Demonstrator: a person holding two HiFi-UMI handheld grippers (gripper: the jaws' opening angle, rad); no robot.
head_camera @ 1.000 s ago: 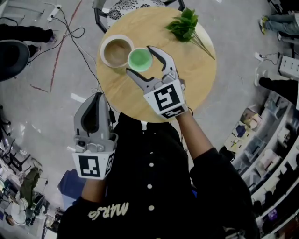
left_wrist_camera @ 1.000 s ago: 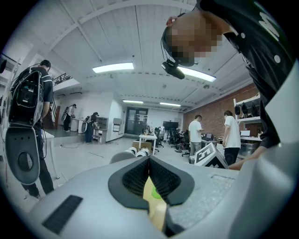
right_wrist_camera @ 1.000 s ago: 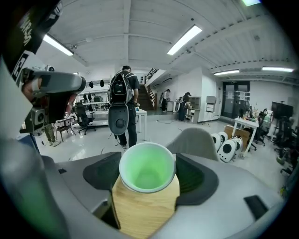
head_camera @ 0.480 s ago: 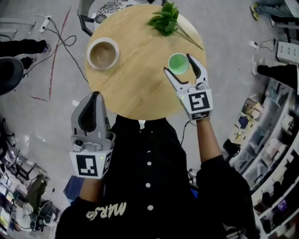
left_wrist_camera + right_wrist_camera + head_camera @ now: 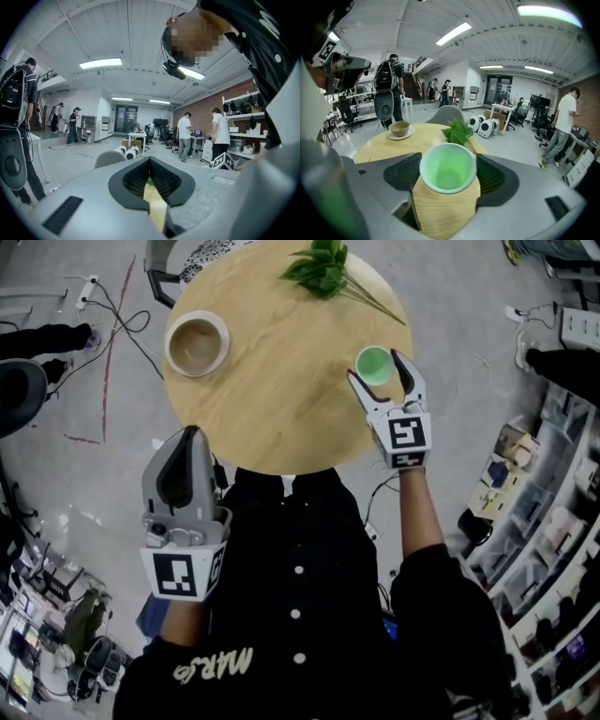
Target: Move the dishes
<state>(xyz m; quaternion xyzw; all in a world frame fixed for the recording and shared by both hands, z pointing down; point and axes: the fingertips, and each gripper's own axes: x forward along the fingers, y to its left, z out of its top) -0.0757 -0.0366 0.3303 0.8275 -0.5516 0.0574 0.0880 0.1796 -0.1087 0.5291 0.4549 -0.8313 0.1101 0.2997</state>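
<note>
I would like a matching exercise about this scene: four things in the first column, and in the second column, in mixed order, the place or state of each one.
Column 1
1. green cup
2. brown bowl
3. leafy sprig
4. left gripper

Column 2
A. held off the table, jaws together, nothing between them
B. on a white saucer, at the table's left side
C. between the jaws of the right gripper, near the table's right edge
D. lying at the table's far edge

Pairs: 1-C, 2-B, 3-D, 4-A
</note>
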